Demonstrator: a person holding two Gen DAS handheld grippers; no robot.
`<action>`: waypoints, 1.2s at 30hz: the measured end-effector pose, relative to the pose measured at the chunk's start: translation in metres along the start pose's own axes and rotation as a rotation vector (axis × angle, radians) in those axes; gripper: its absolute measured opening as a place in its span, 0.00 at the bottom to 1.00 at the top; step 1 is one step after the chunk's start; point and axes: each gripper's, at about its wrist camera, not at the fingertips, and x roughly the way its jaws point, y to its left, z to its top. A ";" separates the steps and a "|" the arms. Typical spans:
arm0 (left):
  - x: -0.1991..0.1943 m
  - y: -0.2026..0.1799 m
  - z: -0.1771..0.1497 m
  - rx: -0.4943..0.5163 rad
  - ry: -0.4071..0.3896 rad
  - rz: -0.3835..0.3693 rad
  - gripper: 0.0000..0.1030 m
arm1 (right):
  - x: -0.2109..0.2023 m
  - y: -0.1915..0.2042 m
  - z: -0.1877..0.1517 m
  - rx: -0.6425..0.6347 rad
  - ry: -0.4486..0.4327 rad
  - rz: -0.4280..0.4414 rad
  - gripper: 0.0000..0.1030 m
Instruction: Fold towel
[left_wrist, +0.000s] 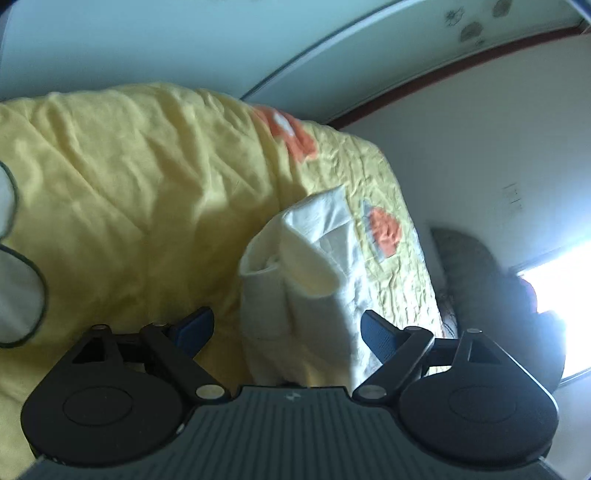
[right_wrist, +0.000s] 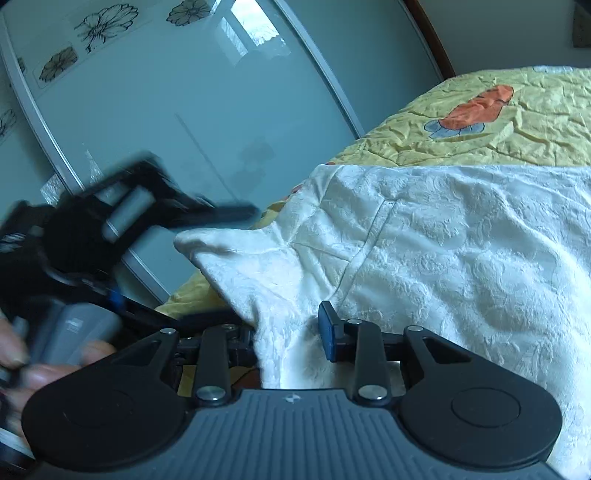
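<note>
**Right gripper pinches the towel on the bed**

The white towel (right_wrist: 424, 240) lies bunched on the yellow quilt (right_wrist: 535, 122), one corner lifted up. The right gripper (right_wrist: 291, 332) has a fold of it clamped between its pads. The left gripper (left_wrist: 286, 328) stands spread wide, towel hanging between its fingers, pads clear of the cloth. Frosted flower-print doors (right_wrist: 166, 110) stand behind the bed.

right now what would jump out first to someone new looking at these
The white towel spread over the yellow bedspread with orange patches, filling the right wrist view. The right gripper pinches a bunched fold of it at the near edge, while the left gripper stands open in front of a hanging part.
</note>
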 end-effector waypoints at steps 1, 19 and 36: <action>0.000 -0.002 -0.001 0.029 -0.004 0.019 0.74 | -0.004 0.000 0.001 0.016 -0.001 0.003 0.30; -0.021 -0.099 -0.121 0.953 -0.221 0.144 0.14 | -0.070 -0.076 0.089 0.364 0.042 0.074 0.76; 0.017 -0.110 -0.154 1.150 -0.272 0.243 0.16 | 0.066 0.004 0.126 -0.151 0.553 -0.166 0.17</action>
